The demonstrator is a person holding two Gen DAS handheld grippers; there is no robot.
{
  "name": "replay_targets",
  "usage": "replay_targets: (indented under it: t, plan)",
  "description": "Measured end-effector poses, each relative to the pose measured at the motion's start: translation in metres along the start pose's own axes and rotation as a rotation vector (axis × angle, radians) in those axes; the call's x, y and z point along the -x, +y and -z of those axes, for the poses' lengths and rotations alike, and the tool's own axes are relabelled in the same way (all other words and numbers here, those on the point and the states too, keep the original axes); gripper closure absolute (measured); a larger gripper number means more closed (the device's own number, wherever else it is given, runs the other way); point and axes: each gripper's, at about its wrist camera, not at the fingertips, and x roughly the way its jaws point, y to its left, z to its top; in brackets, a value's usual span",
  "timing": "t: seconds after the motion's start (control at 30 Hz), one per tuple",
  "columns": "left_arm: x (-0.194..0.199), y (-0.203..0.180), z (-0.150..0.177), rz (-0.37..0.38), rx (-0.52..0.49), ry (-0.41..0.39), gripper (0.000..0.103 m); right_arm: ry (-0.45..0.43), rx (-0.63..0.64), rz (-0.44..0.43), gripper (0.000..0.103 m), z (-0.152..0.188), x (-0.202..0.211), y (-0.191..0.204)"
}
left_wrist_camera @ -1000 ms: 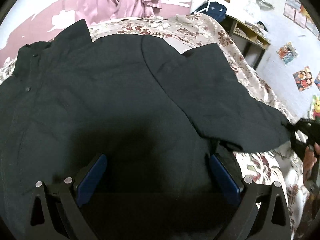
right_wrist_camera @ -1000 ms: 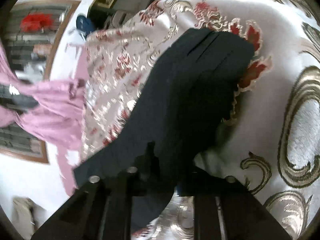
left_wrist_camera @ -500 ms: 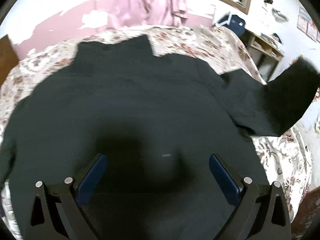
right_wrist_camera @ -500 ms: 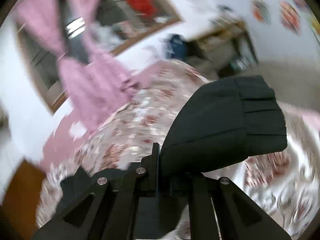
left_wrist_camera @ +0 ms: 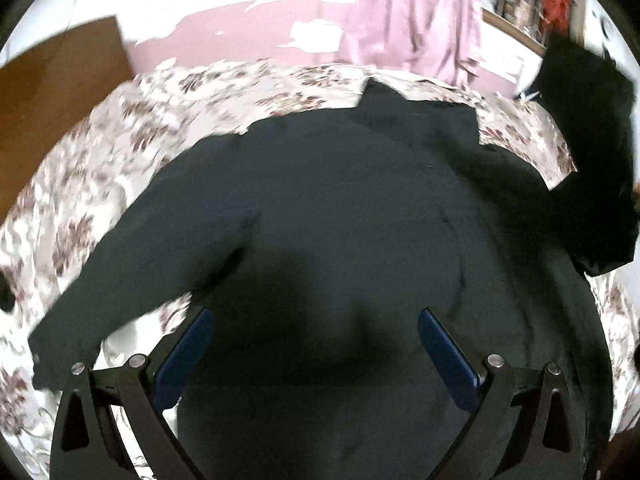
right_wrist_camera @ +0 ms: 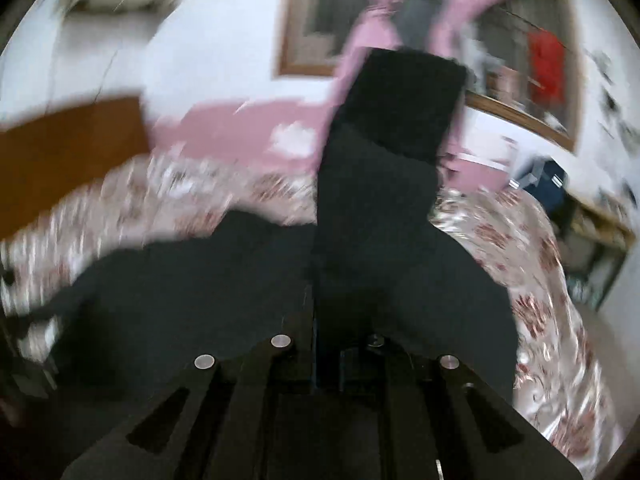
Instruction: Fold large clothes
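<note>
Since 1 second ago the right gripper [right_wrist_camera: 320, 344] has carried the sleeve [right_wrist_camera: 384, 184] of the large dark padded jacket [left_wrist_camera: 340, 220] up off the floral satin bedspread [left_wrist_camera: 92, 184], and that sleeve now hangs in the air at the far right of the left wrist view. Its 2 fingers are pressed together on the sleeve fabric, which stands up in front of the camera and blocks most of the pink curtain [right_wrist_camera: 380, 8] and part of the wood-framed window [right_wrist_camera: 520, 60] behind it.

Over the near hem of the jacket, the left gripper [left_wrist_camera: 316, 344] has its 2 blue pads [left_wrist_camera: 186, 356] well apart, with nothing between them. The jacket body lies spread flat across the bed, its other sleeve stretching to the near left. A brown wooden headboard [left_wrist_camera: 52, 100] stands at the far left, beside the pink-and-white wall. A dark blue bag [right_wrist_camera: 548, 184] sits at the far right beyond the bed.
</note>
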Motion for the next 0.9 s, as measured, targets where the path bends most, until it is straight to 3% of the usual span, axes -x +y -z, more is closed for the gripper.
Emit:
replay_targets:
  t: [0.17, 0.27, 0.37, 0.43, 0.47, 0.57, 0.63, 0.7, 0.73, 0.77, 0.83, 0.9]
  plan:
    - [-0.007, 0.031, 0.019, 0.124, 0.078, -0.004, 0.000, 0.127, 0.200, -0.069, 0.096, 0.044, -0.020, 0.087]
    - [-0.012, 0.038, 0.030, 0.277, 0.130, -0.014, 0.000, 0.251, 0.271, -0.146, 0.090, 0.073, -0.033, 0.121]
    - [-0.014, 0.036, 0.036, 0.400, 0.166, -0.018, 0.000, 0.287, 0.327, -0.169, 0.063, 0.096, -0.024, 0.141]
    - [-0.017, 0.030, 0.038, 0.502, 0.193, -0.011, 0.000, 0.277, 0.299, -0.228, 0.019, 0.099, -0.006, 0.139]
    - [-0.019, 0.024, 0.040, 0.543, 0.204, -0.008, 0.000, 0.281, 0.276, -0.262, 0.014, 0.100, 0.001, 0.135]
    - [-0.030, 0.007, 0.039, 0.608, 0.226, 0.037, 0.001, 0.306, 0.185, -0.361, 0.013, 0.116, 0.037, 0.119]
    - [-0.038, -0.005, 0.037, 0.629, 0.235, 0.069, 0.001, 0.310, 0.143, -0.366, 0.013, 0.128, 0.063, 0.113]
    - [-0.051, -0.021, 0.033, 0.601, 0.239, 0.091, 0.003, 0.313, 0.107, -0.358, 0.013, 0.142, 0.078, 0.091]
    - [-0.057, -0.027, 0.031, 0.574, 0.244, 0.101, 0.013, 0.314, 0.085, -0.344, 0.013, 0.152, 0.088, 0.083]
    - [-0.061, -0.032, 0.030, 0.557, 0.250, 0.112, 0.035, 0.314, 0.064, -0.328, 0.013, 0.161, 0.100, 0.079]
    - [-0.073, -0.043, 0.026, 0.508, 0.274, 0.156, 0.064, 0.313, 0.030, -0.305, 0.013, 0.175, 0.121, 0.069]
    - [-0.076, -0.048, 0.024, 0.475, 0.293, 0.158, 0.081, 0.317, -0.004, -0.288, 0.013, 0.191, 0.133, 0.052]
